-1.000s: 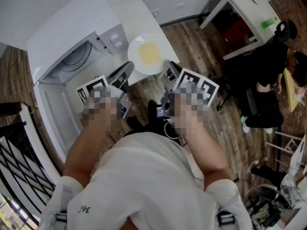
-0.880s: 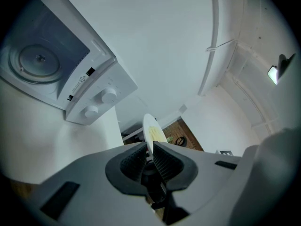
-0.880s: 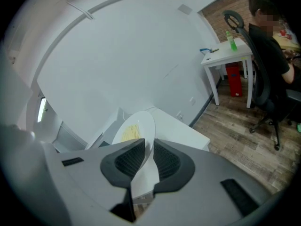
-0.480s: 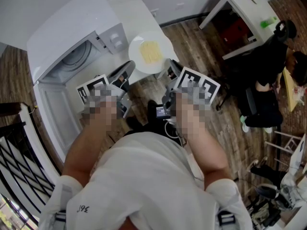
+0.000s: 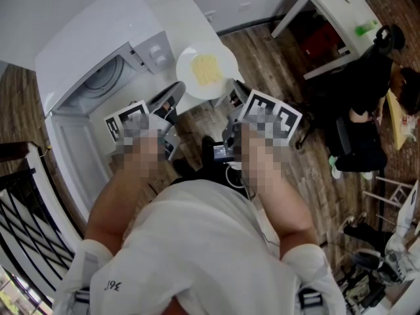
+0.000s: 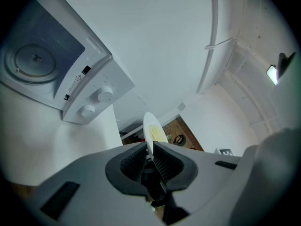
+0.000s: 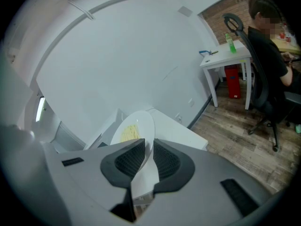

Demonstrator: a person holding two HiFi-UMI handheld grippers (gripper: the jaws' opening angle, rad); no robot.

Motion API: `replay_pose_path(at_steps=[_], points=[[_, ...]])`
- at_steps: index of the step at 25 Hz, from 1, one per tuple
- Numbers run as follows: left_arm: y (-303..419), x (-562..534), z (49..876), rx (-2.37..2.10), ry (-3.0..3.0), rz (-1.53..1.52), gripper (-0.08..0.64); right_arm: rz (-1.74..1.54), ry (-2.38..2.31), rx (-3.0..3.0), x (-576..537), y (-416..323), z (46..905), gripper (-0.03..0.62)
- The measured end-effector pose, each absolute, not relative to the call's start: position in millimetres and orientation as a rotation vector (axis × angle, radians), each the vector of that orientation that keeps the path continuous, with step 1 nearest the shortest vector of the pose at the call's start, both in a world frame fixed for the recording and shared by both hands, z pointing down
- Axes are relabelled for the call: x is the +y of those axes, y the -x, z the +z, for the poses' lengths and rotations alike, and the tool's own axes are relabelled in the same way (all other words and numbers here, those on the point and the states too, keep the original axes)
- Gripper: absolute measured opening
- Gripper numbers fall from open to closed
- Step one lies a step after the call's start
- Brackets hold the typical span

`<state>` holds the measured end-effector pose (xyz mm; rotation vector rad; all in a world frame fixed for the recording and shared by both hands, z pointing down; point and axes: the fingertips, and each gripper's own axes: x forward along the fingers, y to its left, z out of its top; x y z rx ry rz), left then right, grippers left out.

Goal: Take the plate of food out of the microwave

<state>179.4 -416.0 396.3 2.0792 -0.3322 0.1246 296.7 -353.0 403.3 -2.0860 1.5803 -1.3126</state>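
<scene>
A white plate with pale yellow food is held out in front of me over the white counter, to the right of the white microwave. The microwave's door hangs open and its round turntable is bare. My left gripper is shut on the plate's left rim, which shows edge-on between its pads. At the plate's right rim my right gripper is clamped on too, with the plate running between its pads.
A white desk with a green bottle stands at the back right. A person in black sits there on an office chair. A black railing runs along the lower left. Wood floor lies below me.
The plate and both grippers have drifted a little to the right, away from the microwave's opening. Both grips are unchanged.
</scene>
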Motion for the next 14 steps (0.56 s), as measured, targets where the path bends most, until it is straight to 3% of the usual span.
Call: replay_pose_path(at_steps=[14], points=[[-178.1, -424.2, 393.9, -0.335, -2.097, 0.116, 0.049, -1.293, 2.081, 1.594, -361.7, -295.8, 402.2, 0.061]])
